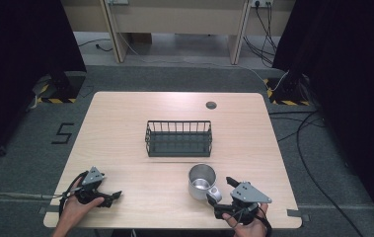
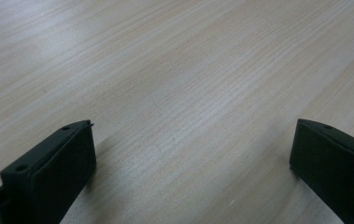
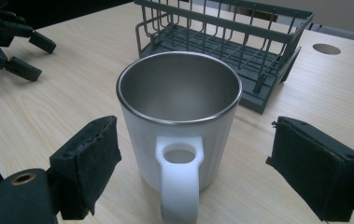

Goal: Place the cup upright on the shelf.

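A white mug (image 1: 202,181) with a steel inside stands upright on the wooden table (image 1: 125,123), in front of the wire basket. In the right gripper view the mug (image 3: 179,93) is close, its handle (image 3: 179,182) pointing at the camera. My right gripper (image 1: 220,190) is open, and its jaws stand either side of the handle (image 1: 214,193) without touching it. Seen from its own camera, the right gripper (image 3: 191,140) has clear gaps on both sides. My left gripper (image 1: 114,197) rests at the front left, open, and the left gripper (image 2: 191,135) has only bare wood between its jaws.
A dark green wire basket (image 1: 178,122) sits mid-table, empty, just beyond the mug; its rim (image 3: 221,23) shows behind the mug. A round cable hole (image 1: 211,104) lies at the table's far edge. The left gripper (image 3: 20,51) shows far off in the right gripper view.
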Motion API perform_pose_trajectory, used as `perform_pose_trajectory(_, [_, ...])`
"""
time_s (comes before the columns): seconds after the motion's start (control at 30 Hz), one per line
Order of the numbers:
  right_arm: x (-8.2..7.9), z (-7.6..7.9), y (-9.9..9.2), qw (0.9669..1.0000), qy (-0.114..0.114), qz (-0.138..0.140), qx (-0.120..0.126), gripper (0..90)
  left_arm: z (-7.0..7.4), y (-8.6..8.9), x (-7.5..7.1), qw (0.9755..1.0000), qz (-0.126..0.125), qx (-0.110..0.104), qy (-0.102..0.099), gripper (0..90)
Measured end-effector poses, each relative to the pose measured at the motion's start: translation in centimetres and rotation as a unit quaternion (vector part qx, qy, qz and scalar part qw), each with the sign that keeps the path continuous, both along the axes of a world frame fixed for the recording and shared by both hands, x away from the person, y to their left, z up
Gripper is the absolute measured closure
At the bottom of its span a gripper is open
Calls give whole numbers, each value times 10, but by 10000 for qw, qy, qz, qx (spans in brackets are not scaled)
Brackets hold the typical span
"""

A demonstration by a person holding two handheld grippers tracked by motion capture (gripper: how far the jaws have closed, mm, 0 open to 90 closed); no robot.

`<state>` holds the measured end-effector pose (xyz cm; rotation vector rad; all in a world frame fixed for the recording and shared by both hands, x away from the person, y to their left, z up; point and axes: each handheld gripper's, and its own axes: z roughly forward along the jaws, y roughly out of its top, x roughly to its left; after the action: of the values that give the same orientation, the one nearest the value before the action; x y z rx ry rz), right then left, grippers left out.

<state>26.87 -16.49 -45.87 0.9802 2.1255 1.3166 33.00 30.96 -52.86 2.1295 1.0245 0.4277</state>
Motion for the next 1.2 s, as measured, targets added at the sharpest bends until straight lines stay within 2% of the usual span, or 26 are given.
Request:
perform_pose_trajectory(0.23, [3,-7,-4,9997,68,-114,-203,185,0,0,0,10000,1,0,0,0])
perform_pose_trajectory(0.67, [10,-8,-19,9989,68,-379,-278,179,0,0,0,10000,2,-2,-1,0])
perform_pose_trajectory(0.9, [19,-8,-29,9982,17,-563,-227,187,0,0,0,10000,1,1,-1,0])
perform_pose_trajectory(1.2, [29,-4,-31,9980,-9,-597,-200,190,0,0,0,10000,1,-1,0,0])
